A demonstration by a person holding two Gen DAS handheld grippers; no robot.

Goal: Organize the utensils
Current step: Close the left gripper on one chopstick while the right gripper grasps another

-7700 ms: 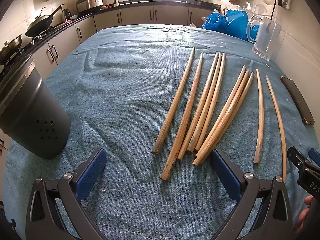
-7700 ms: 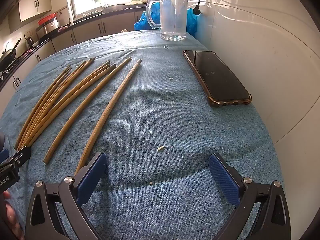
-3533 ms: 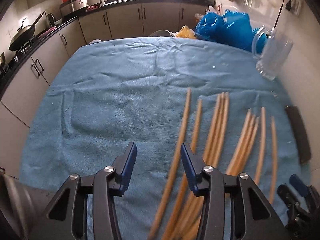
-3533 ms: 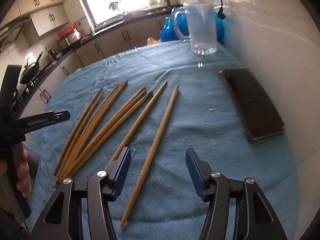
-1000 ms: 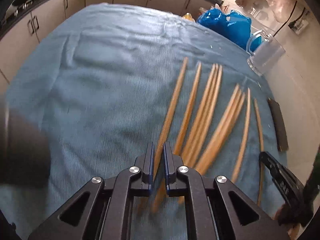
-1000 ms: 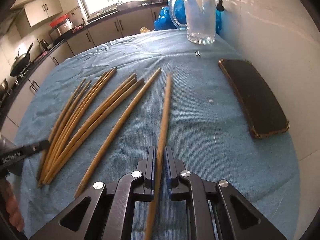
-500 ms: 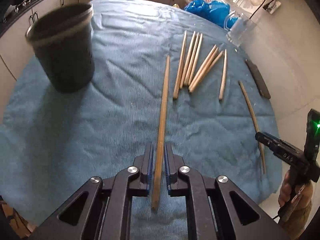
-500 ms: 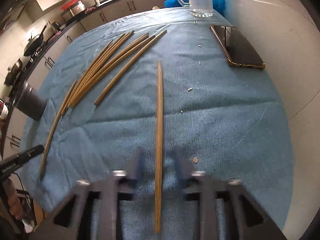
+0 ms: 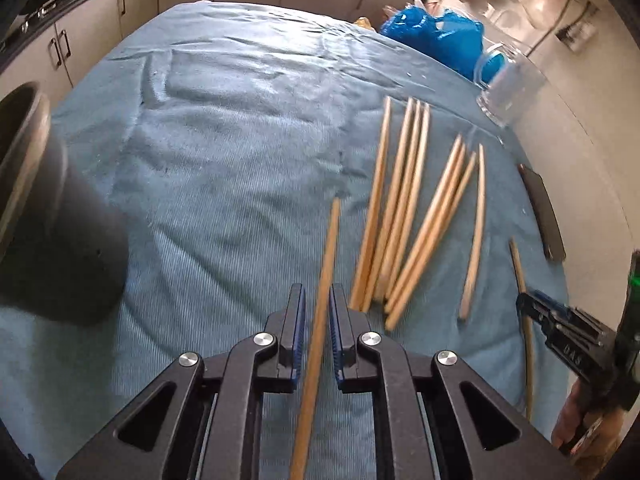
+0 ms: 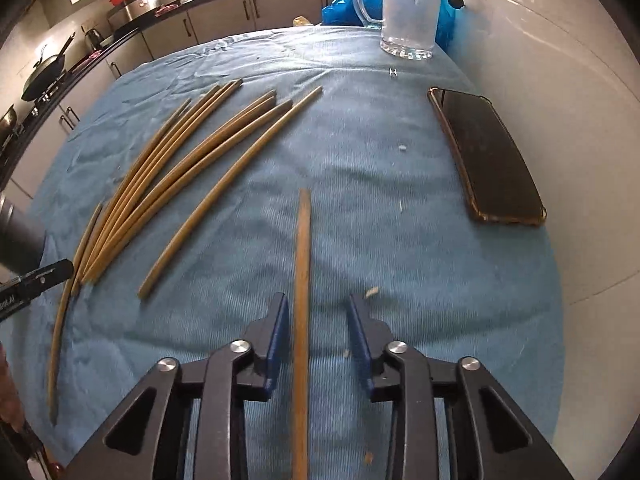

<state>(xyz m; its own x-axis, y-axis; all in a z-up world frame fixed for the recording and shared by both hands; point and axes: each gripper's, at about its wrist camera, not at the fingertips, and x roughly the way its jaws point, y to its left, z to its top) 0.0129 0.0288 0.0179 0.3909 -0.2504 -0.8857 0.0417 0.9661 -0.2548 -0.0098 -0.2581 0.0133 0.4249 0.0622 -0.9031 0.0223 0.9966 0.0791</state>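
My left gripper is shut on a long wooden stick that points forward over the blue cloth. The dark grey holder cup stands to its left. Several more sticks lie in a fan to the right. In the right wrist view my right gripper stands open, with a stick between the parted blue pads, not pinched. The other sticks lie to its left. The left gripper's tip shows at the left edge.
A phone lies by the right wall. A glass mug and blue bags are at the far end. The blue cloth covers the table. Kitchen counters run along the left and back.
The right gripper's jaws have opened off the stick they were clamping a second ago. The left gripper, still holding its stick, has dropped lower and nearer the holder cup.
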